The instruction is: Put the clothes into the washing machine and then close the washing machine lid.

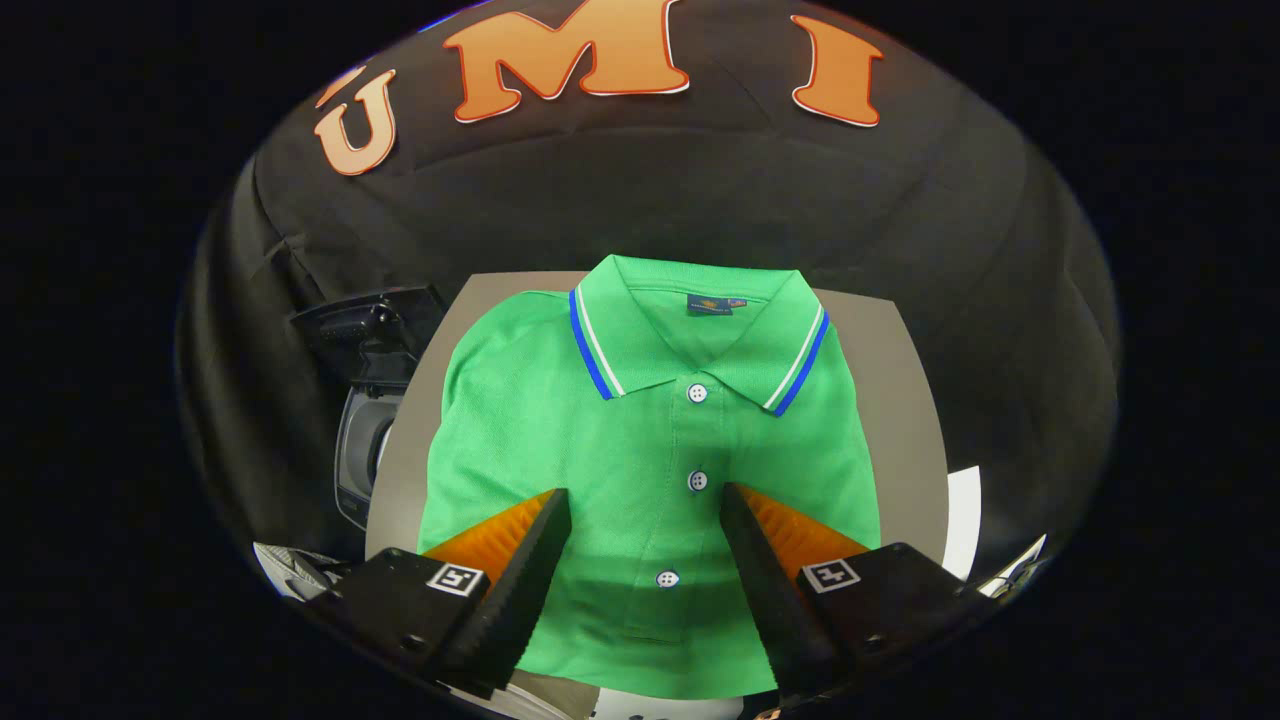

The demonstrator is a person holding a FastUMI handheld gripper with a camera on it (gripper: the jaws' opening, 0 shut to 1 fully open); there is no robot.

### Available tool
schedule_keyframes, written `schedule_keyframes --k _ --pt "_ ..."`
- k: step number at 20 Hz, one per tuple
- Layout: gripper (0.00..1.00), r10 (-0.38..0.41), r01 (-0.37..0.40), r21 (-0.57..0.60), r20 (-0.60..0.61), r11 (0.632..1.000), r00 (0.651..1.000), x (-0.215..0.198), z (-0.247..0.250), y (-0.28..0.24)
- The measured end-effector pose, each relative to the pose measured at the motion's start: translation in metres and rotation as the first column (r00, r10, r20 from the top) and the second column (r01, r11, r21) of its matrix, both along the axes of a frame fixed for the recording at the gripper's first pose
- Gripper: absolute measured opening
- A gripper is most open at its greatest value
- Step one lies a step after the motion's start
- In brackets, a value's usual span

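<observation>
green polo shirt (pixel 650 440) flat beneath, claw (pixel 645 520) spread wide

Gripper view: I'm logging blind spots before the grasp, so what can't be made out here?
- Washing machine: partly behind the table edge beside the shirt; its drum inside is too dark to tell.
- Shirt hem: partly covered by the open gripper fingers.
- Shirt's collar label: too small to make out.
- Whether the gripper touches the shirt: cannot tell; its fingers hang apart over the fabric.
</observation>
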State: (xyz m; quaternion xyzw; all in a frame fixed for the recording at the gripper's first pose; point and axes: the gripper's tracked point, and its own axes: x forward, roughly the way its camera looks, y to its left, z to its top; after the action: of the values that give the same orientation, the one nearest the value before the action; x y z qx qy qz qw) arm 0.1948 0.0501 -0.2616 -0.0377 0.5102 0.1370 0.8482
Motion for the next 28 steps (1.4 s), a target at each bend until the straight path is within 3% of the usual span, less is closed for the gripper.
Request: schedule_keyframes --k 4,7,8,10,13,17,19,22,25,28 --pt "0.82 0.037 -0.037 -0.005 -0.032 0.999 0.999 -0.001 0.003 -0.001" --pt "0.20 0.014 -0.013 0.031 -0.037 0.999 0.999 0.002 0.006 -0.002" --pt "0.12 0.013 -0.012 0.029 -0.029 1.000 1.000 -0.004 0.010 -0.005" --pt "0.09 0.019 -0.020 0.044 0.022 0.999 1.000 0.004 0.009 -0.002" --pt "0.08 -0.005 -0.023 0.129 0.213 0.991 0.977 0.007 0.016 -0.004" --pt "0.08 -0.180 0.006 0.351 0.464 0.936 0.867 0.013 0.036 -0.007" --pt "0.08 -0.228 -0.036 0.430 0.546 0.902 0.806 0.016 0.055 -0.008" --pt "0.07 -0.204 -0.148 0.428 0.671 0.892 0.713 0.014 0.090 -0.010" --pt "0.07 -0.196 -0.240 0.458 0.718 0.856 0.668 0.008 0.111 -0.003" --pt "0.07 -0.213 -0.258 0.441 0.769 0.860 0.602 -0.007 0.131 -0.011"
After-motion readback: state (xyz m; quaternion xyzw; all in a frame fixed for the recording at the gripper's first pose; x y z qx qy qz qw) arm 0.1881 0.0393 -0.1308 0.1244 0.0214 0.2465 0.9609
